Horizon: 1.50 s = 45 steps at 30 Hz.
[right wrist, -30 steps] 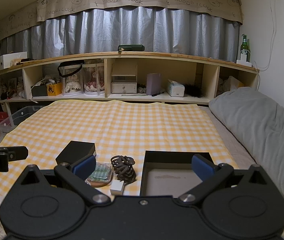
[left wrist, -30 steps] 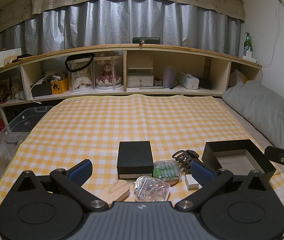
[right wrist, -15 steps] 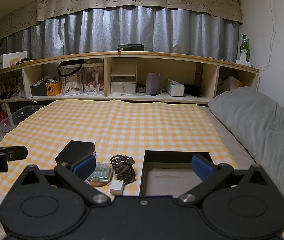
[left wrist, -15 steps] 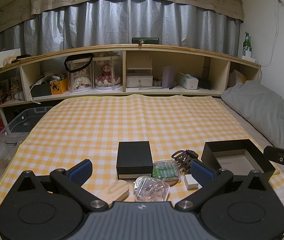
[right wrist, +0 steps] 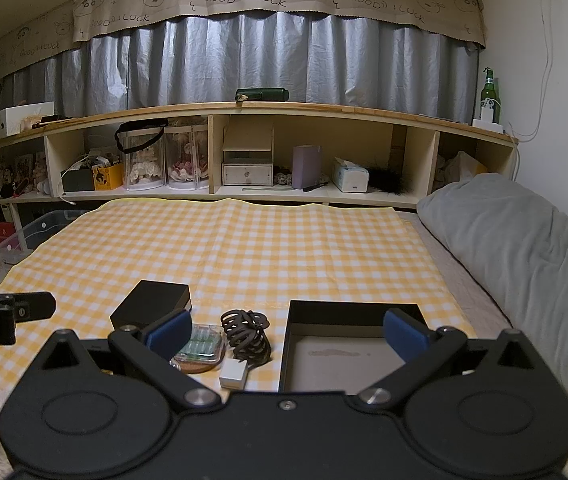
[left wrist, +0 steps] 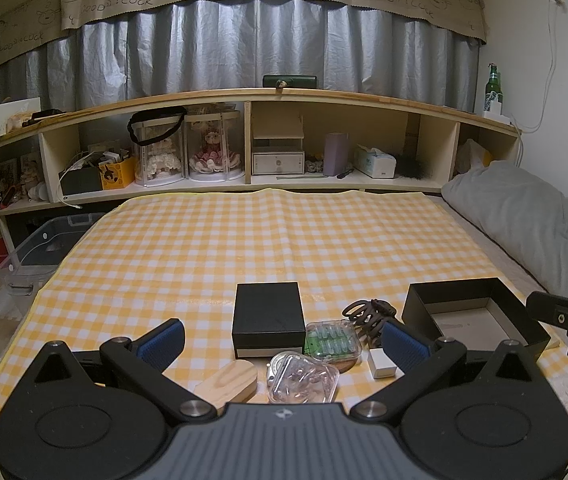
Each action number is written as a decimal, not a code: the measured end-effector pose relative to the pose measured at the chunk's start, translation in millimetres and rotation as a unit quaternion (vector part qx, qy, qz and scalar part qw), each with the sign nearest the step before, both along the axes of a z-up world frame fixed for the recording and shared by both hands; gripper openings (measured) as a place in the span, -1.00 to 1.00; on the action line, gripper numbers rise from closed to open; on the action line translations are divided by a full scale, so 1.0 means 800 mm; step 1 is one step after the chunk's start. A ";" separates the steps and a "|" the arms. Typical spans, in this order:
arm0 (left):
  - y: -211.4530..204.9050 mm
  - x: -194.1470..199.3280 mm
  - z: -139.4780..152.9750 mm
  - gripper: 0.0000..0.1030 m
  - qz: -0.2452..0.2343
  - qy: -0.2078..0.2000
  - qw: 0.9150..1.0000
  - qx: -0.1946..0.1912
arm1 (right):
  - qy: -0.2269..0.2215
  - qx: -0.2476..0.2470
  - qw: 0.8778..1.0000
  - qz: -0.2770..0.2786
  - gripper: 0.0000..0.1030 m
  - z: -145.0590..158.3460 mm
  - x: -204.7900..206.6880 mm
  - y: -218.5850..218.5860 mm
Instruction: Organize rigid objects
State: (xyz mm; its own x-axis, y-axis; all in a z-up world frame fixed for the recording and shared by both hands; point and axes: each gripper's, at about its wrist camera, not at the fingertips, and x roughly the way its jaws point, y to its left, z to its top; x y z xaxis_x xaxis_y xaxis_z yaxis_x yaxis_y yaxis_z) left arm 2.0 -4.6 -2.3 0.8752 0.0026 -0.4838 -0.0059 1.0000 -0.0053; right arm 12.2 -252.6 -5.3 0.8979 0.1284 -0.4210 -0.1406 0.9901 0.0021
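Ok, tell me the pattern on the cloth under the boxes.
Yellow-and-white check on the cloth; clearest in the left wrist view.

Change record: none of note. Left gripper (left wrist: pixel 281 342): view of the closed box (left wrist: pixel 268 316) and open box (left wrist: pixel 472 317) shifted very slightly leftward since a second ago. Right gripper (right wrist: pixel 286 332): view unchanged.

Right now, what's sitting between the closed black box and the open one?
In the left view, a clear pill case, a dark hair clip and a small white block lie between them.
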 end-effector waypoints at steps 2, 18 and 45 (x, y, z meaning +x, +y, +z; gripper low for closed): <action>-0.001 0.000 0.000 1.00 0.000 0.000 1.000 0.000 | 0.000 0.000 1.000 0.000 1.00 0.000 0.000 0.000; 0.000 0.000 0.000 1.00 0.000 0.000 1.000 0.000 | 0.001 -0.001 1.000 0.000 1.00 -0.001 0.000 0.000; 0.004 0.039 0.021 1.00 0.036 -0.048 0.998 -0.010 | -0.013 0.088 0.993 -0.074 1.00 0.022 0.072 -0.060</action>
State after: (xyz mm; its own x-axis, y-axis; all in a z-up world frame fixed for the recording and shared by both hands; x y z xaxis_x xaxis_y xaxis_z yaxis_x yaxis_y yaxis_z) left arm 33.5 -1.3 14.6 0.9156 0.0588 -0.3979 -0.0766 0.9966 -0.0290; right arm 70.0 -300.2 12.1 0.9229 0.0633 -0.3798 0.0046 0.9845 0.1752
